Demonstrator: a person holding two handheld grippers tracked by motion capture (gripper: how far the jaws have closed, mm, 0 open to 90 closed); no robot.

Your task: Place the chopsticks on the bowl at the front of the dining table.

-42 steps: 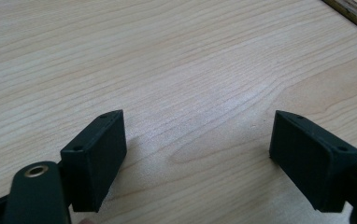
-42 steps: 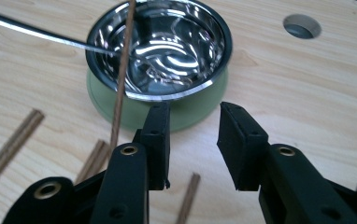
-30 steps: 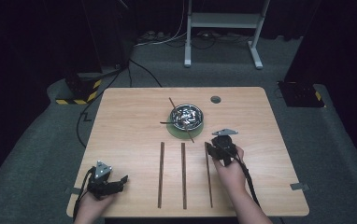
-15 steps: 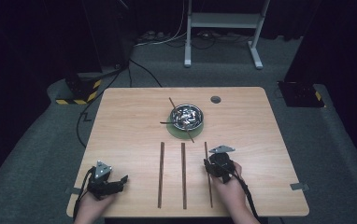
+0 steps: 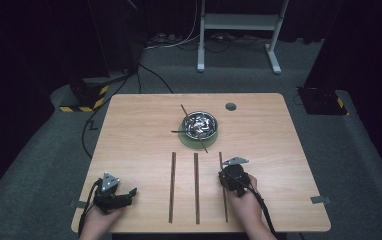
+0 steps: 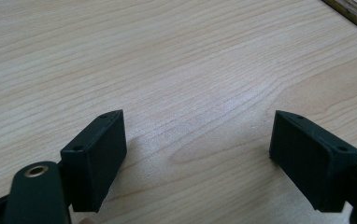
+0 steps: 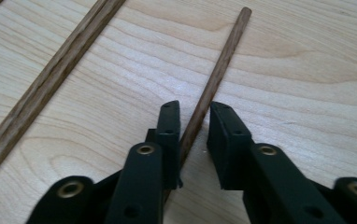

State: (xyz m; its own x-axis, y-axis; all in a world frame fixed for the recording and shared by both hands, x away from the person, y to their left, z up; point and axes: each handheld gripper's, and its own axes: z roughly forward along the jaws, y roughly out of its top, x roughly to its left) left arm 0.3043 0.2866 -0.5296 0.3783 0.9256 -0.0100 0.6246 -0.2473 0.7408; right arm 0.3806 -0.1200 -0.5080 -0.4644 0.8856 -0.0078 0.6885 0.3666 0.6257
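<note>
Three brown wooden sticks lie side by side near the table's front edge: left stick point(image 5: 173, 185), middle stick point(image 5: 196, 187), right stick point(image 5: 221, 159). My right gripper point(image 5: 229, 169) sits low over the right stick. In the right gripper view, the right gripper point(image 7: 193, 112) is open only a little, and its jaws straddle that stick point(image 7: 223, 60) lying flat, with slim gaps beside it. At the front left, my left gripper point(image 5: 130, 196) rests on the table, wide open and with bare wood between its jaws point(image 6: 200, 135).
A metal bowl point(image 5: 200, 125) with shiny contents stands on a green mat at mid-table, with thin sticks poking out of it. A dark round hole point(image 5: 230, 106) marks the far right of the tabletop point(image 5: 289, 150). The middle stick point(image 7: 50, 84) lies left of the right gripper's jaws.
My right gripper has slid back along the right stick toward the front edge. The stick itself and the left gripper have stayed put.
</note>
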